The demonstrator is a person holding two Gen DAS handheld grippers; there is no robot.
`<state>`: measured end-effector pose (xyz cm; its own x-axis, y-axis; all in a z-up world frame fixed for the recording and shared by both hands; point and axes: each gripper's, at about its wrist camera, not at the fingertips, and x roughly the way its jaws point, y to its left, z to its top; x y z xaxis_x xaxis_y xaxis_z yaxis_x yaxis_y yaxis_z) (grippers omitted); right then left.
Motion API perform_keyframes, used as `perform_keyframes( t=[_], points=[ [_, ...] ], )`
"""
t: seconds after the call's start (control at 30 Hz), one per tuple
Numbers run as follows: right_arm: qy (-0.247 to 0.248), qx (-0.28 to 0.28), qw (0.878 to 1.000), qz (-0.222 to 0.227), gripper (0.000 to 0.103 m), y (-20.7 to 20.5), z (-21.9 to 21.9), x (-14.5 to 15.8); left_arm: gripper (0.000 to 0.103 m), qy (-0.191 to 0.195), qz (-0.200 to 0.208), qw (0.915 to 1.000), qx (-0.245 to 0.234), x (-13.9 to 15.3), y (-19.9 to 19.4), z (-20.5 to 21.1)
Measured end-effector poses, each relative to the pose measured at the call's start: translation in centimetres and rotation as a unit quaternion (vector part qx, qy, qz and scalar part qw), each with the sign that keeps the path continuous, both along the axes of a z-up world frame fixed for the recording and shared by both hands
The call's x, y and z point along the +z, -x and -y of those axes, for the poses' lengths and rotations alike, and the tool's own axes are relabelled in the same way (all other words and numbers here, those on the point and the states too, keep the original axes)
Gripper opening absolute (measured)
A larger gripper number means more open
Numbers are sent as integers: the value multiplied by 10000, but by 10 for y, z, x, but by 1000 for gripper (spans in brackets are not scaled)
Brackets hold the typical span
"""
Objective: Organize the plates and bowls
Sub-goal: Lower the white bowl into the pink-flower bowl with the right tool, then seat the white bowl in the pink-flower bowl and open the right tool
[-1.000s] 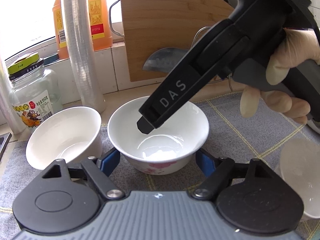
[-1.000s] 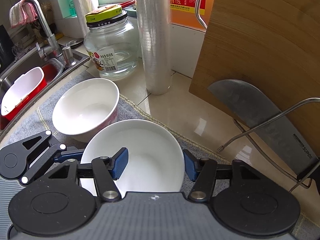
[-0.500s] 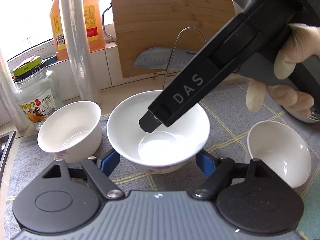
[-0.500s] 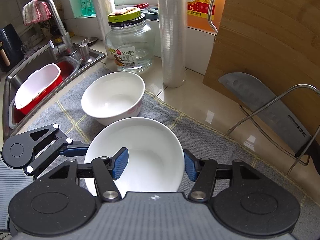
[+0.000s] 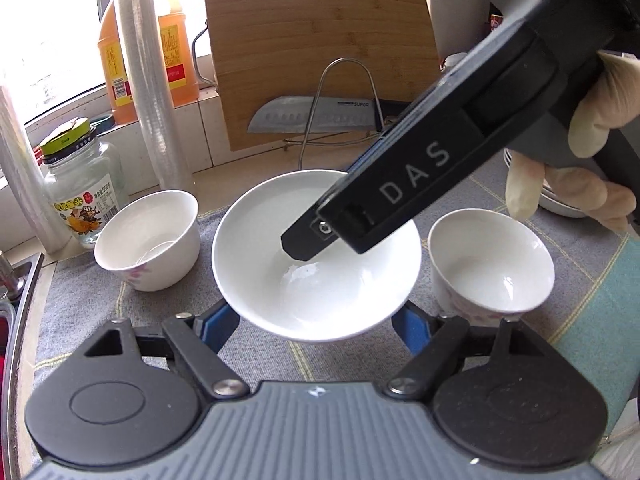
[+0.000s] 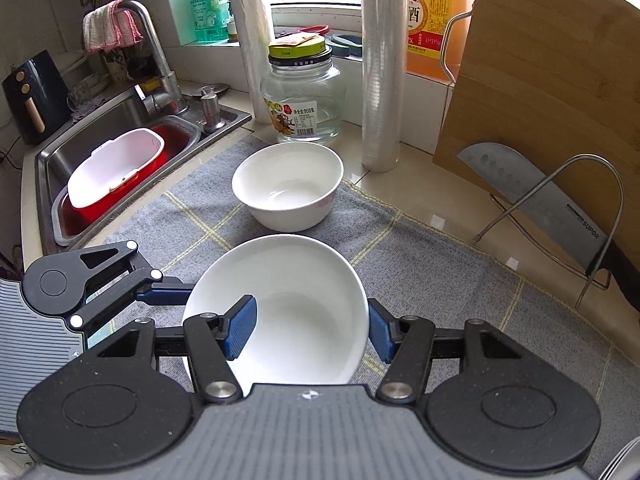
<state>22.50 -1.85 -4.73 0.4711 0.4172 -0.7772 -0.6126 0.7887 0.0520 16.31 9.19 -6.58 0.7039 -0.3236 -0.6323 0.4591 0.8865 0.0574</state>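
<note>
A white bowl hangs tilted above the grey cloth. My left gripper is shut on its lower body, one blue pad on each side. In the right wrist view the same bowl sits in my right gripper, which is shut on it with the left pad inside and the right pad outside the rim. The right gripper's finger reaches into the bowl from the upper right. Two more white bowls stand on the cloth, one at the left and one at the right.
A glass jar, a cling-film roll, an orange bottle and a cutting board line the back. A knife leans in a wire rack. The sink with a red basin is at the left. Stacked plates stand far right.
Both grippers have risen and drawn back with the bowl, lifting it off the cloth. The other bowls now look farther off, and the right-hand bowl has come fully into view.
</note>
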Motion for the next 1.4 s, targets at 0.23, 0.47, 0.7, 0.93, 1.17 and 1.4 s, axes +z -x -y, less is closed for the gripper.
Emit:
perform_keyframes(
  t=[0.23, 0.47, 0.7, 0.93, 1.17, 1.4],
  points=[
    [-45, -108, 9999, 89, 64, 30, 12, 9, 82, -65, 46, 9996, -264, 12, 23, 6],
    [-21, -368, 9992, 164, 64, 49, 31, 14, 82, -46, 67, 9982, -589, 19, 30, 19],
    [-65, -747, 9969, 231, 64, 60, 57, 17, 82, -37, 117, 9952, -967, 21, 31, 39],
    [-20, -1159, 9929, 281, 64, 66, 84, 17, 82, 1, 172, 9911, -1318, 22, 28, 64],
    [29, -1391, 9900, 246, 64, 66, 102, 11, 82, -9, 113, 9889, -1482, 14, 24, 81],
    [70, -1499, 9887, 69, 64, 60, 111, -4, 82, -108, -40, 9881, -1533, 3, 18, 92]
  ],
)
